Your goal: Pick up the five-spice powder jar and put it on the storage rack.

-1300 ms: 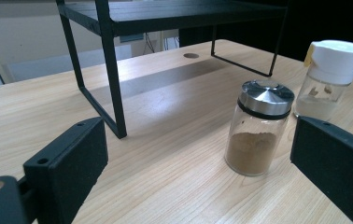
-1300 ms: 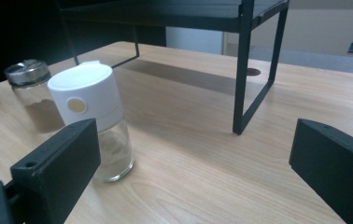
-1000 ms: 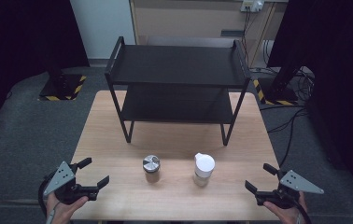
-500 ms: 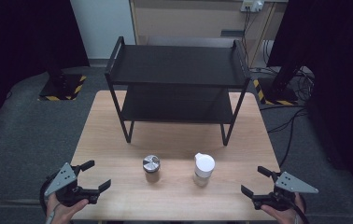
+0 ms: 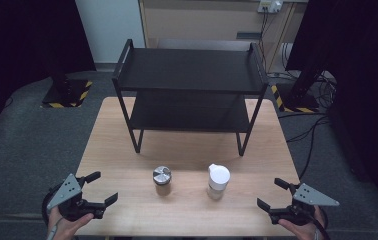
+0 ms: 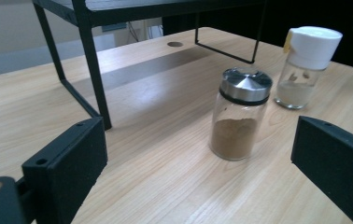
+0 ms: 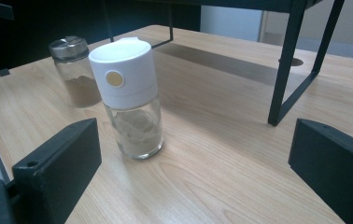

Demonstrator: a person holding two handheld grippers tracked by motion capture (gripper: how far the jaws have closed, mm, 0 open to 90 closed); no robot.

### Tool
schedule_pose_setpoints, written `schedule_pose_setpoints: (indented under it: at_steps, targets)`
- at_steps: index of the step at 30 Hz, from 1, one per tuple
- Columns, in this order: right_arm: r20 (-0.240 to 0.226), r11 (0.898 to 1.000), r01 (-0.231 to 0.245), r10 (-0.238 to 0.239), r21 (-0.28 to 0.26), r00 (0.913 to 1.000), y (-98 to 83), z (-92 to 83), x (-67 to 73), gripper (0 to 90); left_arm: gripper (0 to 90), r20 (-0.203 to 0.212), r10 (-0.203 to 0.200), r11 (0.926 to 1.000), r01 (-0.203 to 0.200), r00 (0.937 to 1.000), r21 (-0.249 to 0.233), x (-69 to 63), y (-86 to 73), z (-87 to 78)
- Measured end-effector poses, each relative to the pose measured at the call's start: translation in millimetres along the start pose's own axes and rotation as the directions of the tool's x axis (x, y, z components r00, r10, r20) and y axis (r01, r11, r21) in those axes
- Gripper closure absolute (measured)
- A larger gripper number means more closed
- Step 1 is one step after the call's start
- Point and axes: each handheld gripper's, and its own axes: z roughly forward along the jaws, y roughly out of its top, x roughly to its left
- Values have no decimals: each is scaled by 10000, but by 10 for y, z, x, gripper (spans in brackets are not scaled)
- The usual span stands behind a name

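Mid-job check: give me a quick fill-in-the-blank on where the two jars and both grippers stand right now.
1. The jar with the brown powder has a ____ lid.
2. The white-capped jar stands nearer the ____ gripper.
3. Both jars stand on the table in front of the black ____.
4. The left gripper has its jaws ____, holding nothing.

Missing words: metal; right; shelf rack; open
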Motion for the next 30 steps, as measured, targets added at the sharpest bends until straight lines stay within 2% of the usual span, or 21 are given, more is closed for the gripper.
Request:
schedule_pose_setpoints:
  at_steps: [2,4,6,12,14,19,21,22,23,25,26,27,28,30]
  targets:
    - [-5,10000,38,-38,-32,10000,10,4,4,30,25,78,-79,9999,80,9999,-106,15,47,-12]
    - [-32,10000,51,-51,-64,10000,20,18,4,30,25,235,60,9999,-62,9997,80,43,193,-26]
    - [-56,9999,103,-103,-51,9999,29,29,5,31,25,280,92,9998,-97,9996,177,50,242,-30]
    - [-113,9999,131,-131,-14,9999,36,51,-2,31,25,834,472,9977,-510,9954,442,128,636,-71]
    - [-136,9999,125,-125,-12,9998,35,53,-2,31,26,1083,218,9984,-272,9939,489,189,748,-51]
    - [-167,9999,121,-122,-11,9998,42,58,9,32,27,1381,261,9973,-353,9901,646,261,1000,63]
    - [-135,9999,127,-128,-30,9998,42,58,8,32,26,1486,416,9951,-543,9880,824,267,1096,125]
    - [-133,9999,117,-117,-31,9998,41,56,8,32,26,1678,585,9912,-772,9841,1071,276,1206,210]
    - [-133,9999,117,-117,-31,9998,41,56,8,32,26,1678,585,9912,-772,9841,1071,276,1206,210]
    - [-129,9999,114,-115,-37,9999,38,54,5,32,26,1887,782,9851,-1049,9789,1363,272,1322,319]
    - [-152,10000,80,-80,-46,9999,34,55,0,32,29,2076,888,9805,-1222,9742,1540,264,1397,425]
    - [-152,10000,80,-80,-46,9999,34,55,0,32,28,2076,888,9805,-1222,9742,1540,264,1397,425]
    - [-155,9999,94,-95,-41,9998,34,54,0,32,28,2286,1037,9742,-1452,9680,1729,249,1466,538]
    - [-136,9999,102,-103,-42,9999,36,52,3,32,28,2356,1087,9713,-1536,9658,1814,242,1493,581]
